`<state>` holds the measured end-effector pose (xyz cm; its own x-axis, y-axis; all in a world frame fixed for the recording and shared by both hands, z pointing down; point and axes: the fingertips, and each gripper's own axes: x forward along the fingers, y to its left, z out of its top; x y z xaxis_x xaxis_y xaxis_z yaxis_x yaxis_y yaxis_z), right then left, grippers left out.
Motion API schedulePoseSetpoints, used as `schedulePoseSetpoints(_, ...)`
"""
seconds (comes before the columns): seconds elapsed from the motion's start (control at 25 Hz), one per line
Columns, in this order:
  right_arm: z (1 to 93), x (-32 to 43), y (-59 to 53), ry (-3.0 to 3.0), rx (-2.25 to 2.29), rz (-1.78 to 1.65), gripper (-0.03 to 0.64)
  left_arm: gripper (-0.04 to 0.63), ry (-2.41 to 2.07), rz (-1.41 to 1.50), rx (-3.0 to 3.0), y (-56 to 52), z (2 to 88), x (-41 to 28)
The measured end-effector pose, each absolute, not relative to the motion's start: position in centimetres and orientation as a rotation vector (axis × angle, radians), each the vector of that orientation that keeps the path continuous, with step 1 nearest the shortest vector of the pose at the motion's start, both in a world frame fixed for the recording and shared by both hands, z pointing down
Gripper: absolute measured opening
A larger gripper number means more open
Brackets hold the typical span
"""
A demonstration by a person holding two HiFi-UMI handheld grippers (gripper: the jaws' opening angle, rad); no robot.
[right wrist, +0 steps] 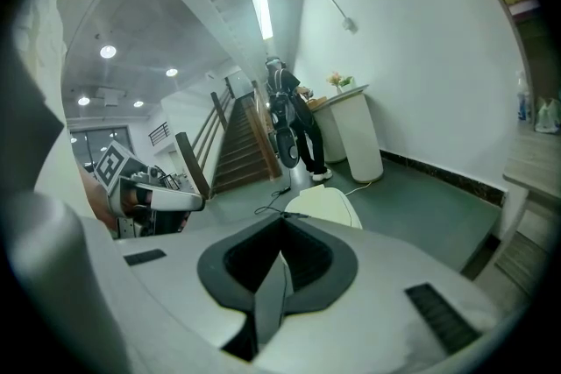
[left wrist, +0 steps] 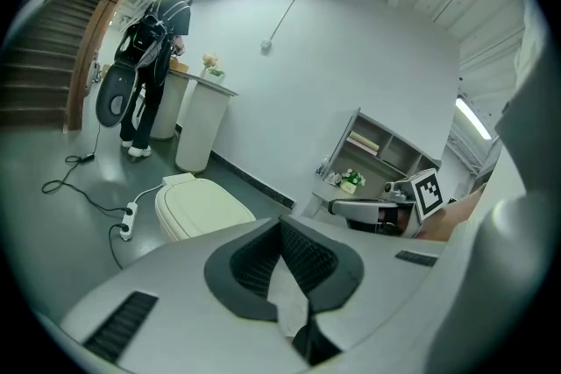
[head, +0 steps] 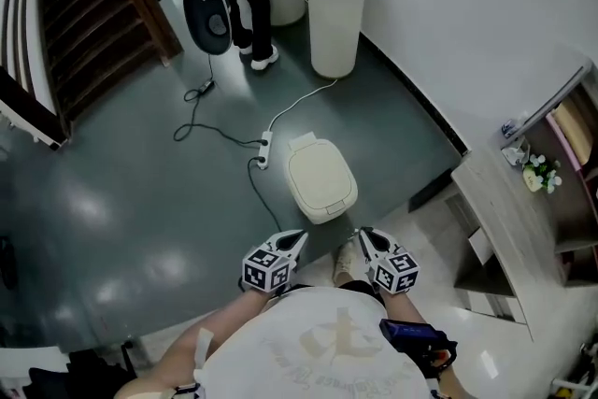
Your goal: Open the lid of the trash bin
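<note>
The left gripper [head: 296, 237] and right gripper [head: 363, 235] sit closed, empty; the trash bin lid [head: 320, 175] seems down.

The head camera looks steeply down from above onto the left gripper [head: 288, 245], the right gripper [head: 366, 241] and the trash bin [head: 321, 179] just beyond them. Each gripper camera rides low behind its own jaws and looks out nearly level, the left toward the white wall [left wrist: 351, 57], the right toward the staircase [right wrist: 238, 144]. All three views share the bin, and each gripper camera also catches the other gripper at its edge.
</note>
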<state>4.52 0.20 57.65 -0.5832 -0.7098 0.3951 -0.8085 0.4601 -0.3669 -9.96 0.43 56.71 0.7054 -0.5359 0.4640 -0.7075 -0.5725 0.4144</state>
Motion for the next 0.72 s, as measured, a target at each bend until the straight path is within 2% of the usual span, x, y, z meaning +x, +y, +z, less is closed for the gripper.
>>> schedulePoseSetpoints(0.72,58.9,9.2,-9.2,-2.61,1.165,0.824,0.006,0.014,-1.045,0.459,2.237,-5.9,58.1,-3.9)
